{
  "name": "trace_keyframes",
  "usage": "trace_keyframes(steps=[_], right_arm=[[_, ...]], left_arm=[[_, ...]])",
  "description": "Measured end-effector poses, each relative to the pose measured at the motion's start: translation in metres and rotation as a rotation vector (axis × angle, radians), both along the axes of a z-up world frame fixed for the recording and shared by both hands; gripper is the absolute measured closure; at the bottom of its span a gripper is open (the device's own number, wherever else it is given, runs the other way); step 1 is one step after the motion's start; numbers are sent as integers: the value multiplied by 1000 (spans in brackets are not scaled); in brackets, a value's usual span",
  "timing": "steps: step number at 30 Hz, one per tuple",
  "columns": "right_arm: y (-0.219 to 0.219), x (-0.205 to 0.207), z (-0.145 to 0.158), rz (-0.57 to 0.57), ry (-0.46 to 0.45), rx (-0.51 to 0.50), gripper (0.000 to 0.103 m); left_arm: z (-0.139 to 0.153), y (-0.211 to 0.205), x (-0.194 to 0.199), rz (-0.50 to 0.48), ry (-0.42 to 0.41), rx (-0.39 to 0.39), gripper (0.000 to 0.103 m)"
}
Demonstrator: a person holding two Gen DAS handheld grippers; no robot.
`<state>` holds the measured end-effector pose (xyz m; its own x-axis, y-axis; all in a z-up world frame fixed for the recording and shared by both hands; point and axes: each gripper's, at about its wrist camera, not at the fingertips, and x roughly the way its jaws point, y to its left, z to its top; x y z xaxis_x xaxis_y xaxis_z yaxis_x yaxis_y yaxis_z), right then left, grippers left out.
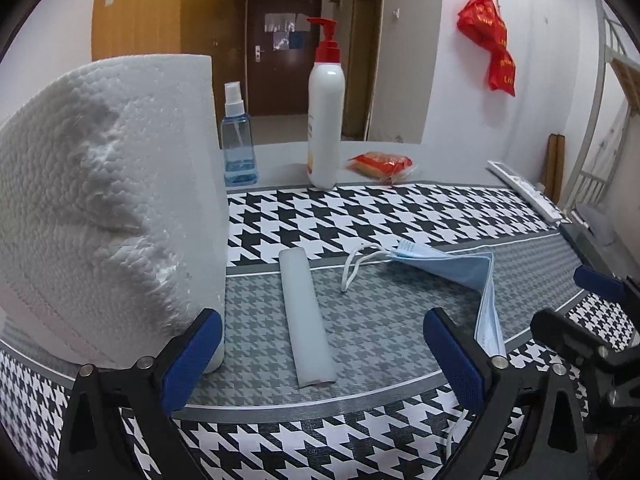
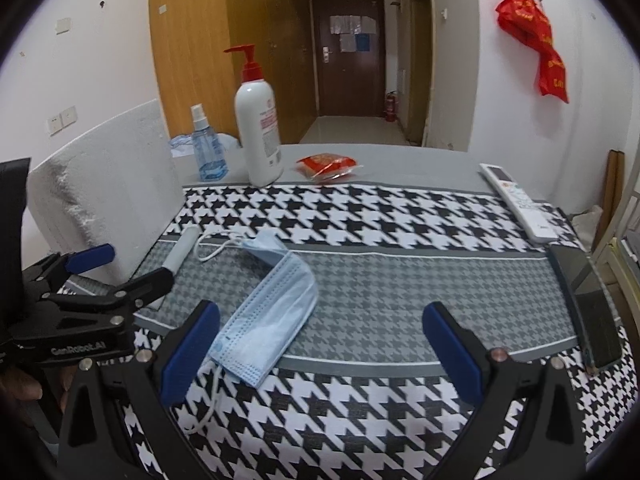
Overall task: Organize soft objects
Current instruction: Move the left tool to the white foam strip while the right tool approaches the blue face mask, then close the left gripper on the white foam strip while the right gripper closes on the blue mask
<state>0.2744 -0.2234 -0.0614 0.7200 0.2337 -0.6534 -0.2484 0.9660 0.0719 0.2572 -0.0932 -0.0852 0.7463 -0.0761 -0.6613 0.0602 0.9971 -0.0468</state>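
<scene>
Nothing looks sorted yet: my left tongs (image 1: 320, 344) and right tongs (image 2: 320, 344) both hang spread and empty, while the face mask (image 2: 268, 316) lies loose on the desk (image 2: 400, 280) just before the right pair.

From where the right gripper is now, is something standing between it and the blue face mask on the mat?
Nothing visible does. The right gripper is open, and the face mask lies flat on the houndstooth mat just ahead of its left finger. The white stick and the left gripper sit off to the side, clear of that path.
</scene>
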Motion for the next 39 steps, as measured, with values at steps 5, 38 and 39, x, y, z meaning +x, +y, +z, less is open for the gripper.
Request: trace_keyframes(steps=[5,38,39], right_arm=[[3,4,-5,3,23,-15,1],[23,34,-25,29,145,-47,27],[24,35,-25,29,145,-49,27]], left_arm=[[-4,-5,4,-4,31,19,16],[-24,-4,23,2,153,54,70],[-24,-5,23,-4,152,54,72]])
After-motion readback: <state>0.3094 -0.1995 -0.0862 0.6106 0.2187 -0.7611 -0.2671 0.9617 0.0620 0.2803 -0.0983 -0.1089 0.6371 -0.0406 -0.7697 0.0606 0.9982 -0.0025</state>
